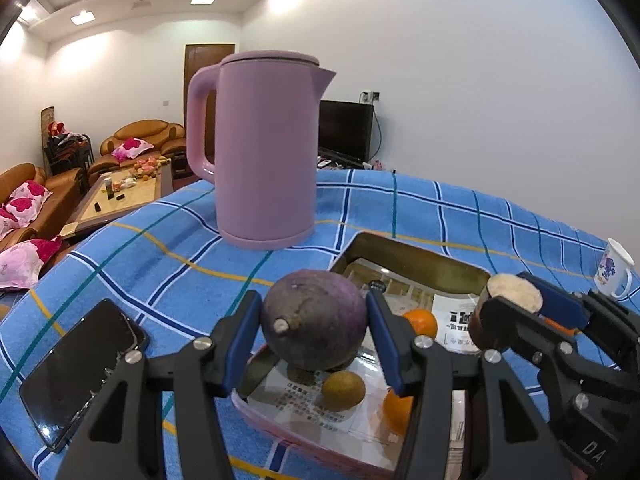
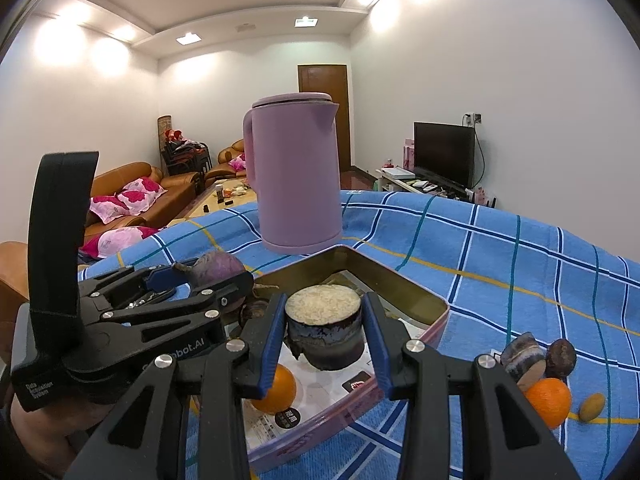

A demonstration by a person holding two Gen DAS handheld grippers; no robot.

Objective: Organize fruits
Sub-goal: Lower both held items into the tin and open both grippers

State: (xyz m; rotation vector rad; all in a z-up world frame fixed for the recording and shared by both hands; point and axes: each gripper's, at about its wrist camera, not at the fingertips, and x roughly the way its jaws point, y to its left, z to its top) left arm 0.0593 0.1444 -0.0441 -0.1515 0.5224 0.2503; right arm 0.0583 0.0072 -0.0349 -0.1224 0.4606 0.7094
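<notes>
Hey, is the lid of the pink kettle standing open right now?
No, the pink kettle stands upright on the blue checked cloth with its lid flat and closed on top.

Tin's (image 1: 416, 250) near corner cut off by frame bottom; print on its paper lining (image 1: 460, 322) unreadable; phone (image 1: 80, 368) partly behind gripper arm.

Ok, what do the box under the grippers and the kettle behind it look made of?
Box: probably tin; thin rolled rim, glossy gold inner walls, pink outside, printed paper lining the bottom. Kettle: likely plastic shell, matte lilac, with a soft sheen along the handle; any metal inside isn't visible.
</notes>
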